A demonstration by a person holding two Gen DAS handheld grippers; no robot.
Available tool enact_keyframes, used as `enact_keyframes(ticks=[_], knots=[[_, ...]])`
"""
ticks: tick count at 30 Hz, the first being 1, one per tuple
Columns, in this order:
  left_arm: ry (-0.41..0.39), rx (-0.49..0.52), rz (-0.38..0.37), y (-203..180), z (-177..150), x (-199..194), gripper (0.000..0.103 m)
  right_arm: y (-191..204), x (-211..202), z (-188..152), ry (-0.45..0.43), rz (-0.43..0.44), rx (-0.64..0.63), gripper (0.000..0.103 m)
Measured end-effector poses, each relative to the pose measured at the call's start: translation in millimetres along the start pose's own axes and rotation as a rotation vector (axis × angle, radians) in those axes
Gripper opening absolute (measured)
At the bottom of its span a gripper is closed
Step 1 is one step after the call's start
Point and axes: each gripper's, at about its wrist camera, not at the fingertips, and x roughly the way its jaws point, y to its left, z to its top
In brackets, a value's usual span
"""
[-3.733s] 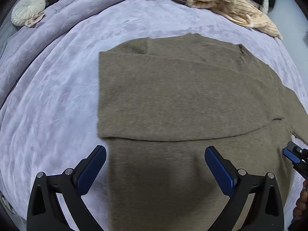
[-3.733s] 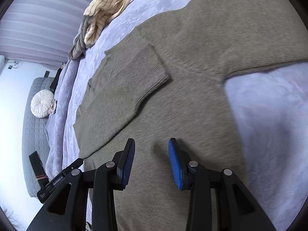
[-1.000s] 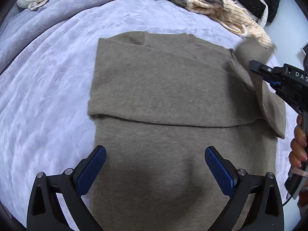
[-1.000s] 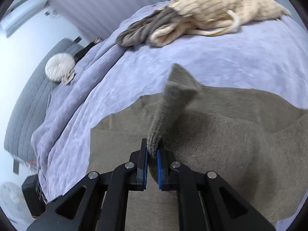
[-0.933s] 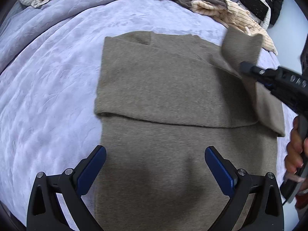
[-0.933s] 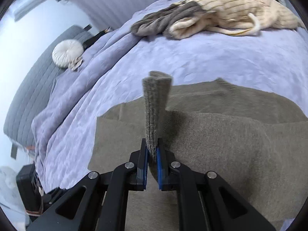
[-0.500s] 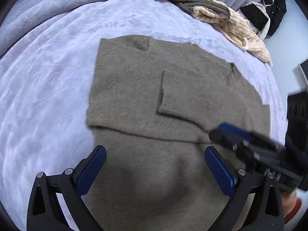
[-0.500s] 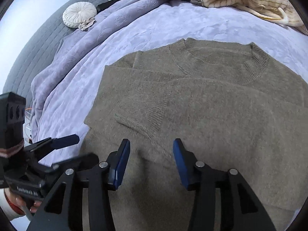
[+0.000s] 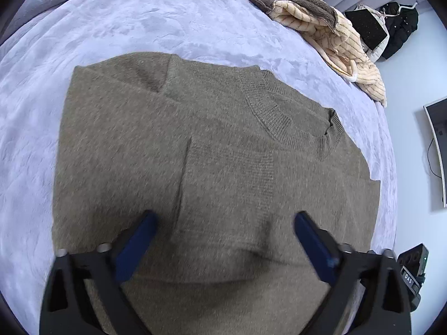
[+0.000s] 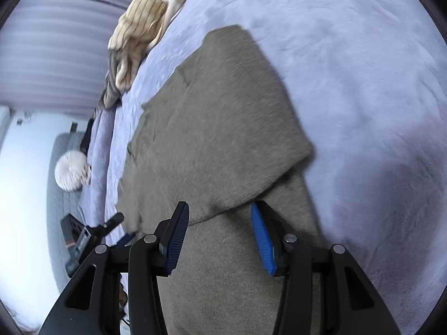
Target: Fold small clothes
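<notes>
An olive knit sweater [image 9: 212, 167] lies flat on the lavender bedspread [image 9: 139, 22], both sleeves folded across its chest and the ribbed collar [image 9: 293, 122] at the upper right. My left gripper [image 9: 223, 240] is open and empty, low over the sweater's lower body. In the right wrist view the sweater [image 10: 218, 128] runs away from me with a folded sleeve edge just ahead. My right gripper [image 10: 218, 234] is open and empty over the sweater's right side. The right gripper's body also shows at the left view's lower right corner.
A heap of cream striped and brown clothes [image 9: 315, 22] lies at the bed's far edge. Dark clothes [image 9: 396, 28] hang at the right wall, with a monitor [image 9: 435, 153] below. A white round cushion [image 10: 69, 170] sits on a grey sofa. The bedspread [image 10: 363, 83] stretches right of the sweater.
The right gripper carried the right sleeve over the chest, let it go and opened, then drew back to the sweater's right side. The left gripper moved forward over the sweater.
</notes>
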Motion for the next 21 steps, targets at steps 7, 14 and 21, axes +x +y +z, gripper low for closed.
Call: enact_keyframes(ticks=[7, 14, 21], knots=[[0.028, 0.035, -0.058, -9.8, 4.2, 0.5, 0.018, -46.7, -4.3, 13.7, -0.118, 0.165, 0.3, 0.026], [-0.052, 0.076, -0.068, -14.1, -10.1, -34.4, 0.016, -7.7, -29.4, 27.1, -0.11, 0.127, 0.039, 0.006], [0.004, 0.047, -0.015, 8.3, -20.3, -7.2, 0.016, -34.8, -11.6, 17.4, 0.05, 0.011, 0.011, 0.015]])
